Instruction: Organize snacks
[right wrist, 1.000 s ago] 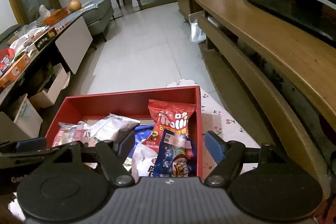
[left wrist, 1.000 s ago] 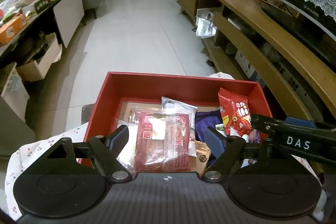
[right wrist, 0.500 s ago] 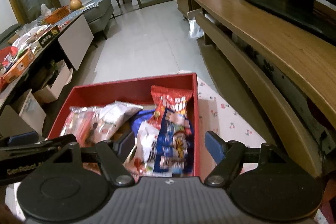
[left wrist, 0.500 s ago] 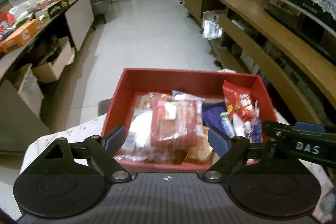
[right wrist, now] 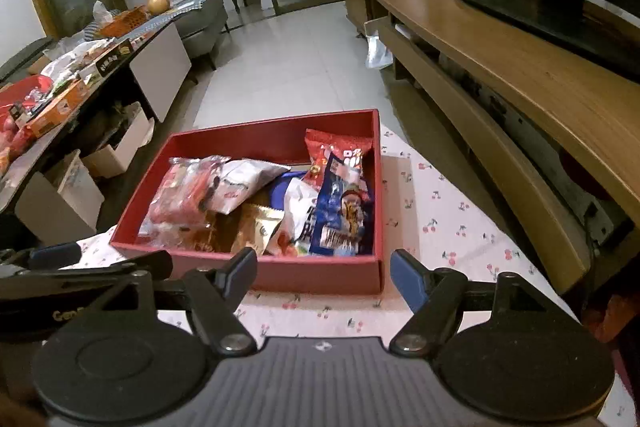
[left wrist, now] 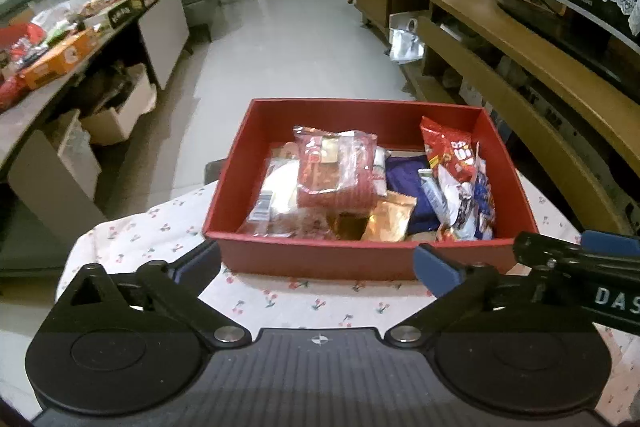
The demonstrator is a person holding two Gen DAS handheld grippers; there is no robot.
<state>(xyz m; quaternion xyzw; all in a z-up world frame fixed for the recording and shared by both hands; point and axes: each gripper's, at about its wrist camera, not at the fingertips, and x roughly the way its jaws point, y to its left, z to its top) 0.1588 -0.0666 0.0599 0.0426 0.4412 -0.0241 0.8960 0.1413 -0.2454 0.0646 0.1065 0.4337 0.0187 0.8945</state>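
Both claws have pulled back from the red box [left wrist: 360,259] since the earlier frames, so its near wall now shows in front of their tips. Left claw [left wrist: 316,263] is opening, its jaws wide with nothing between them; right claw [right wrist: 324,275] stands partly open and empty too. Inside the box, on the cherry-print cloth [left wrist: 160,231] over the desk, lie the snacks: a red clear-wrapped pack [left wrist: 336,171] left of centre, a gold pouch [left wrist: 390,221] near the front wall, a red chip bag [left wrist: 448,151] and a blue packet [right wrist: 340,207] leaning at the right wall. These look light, crinkly and slippery; pinching a sealed edge should hold best without crushing the contents.
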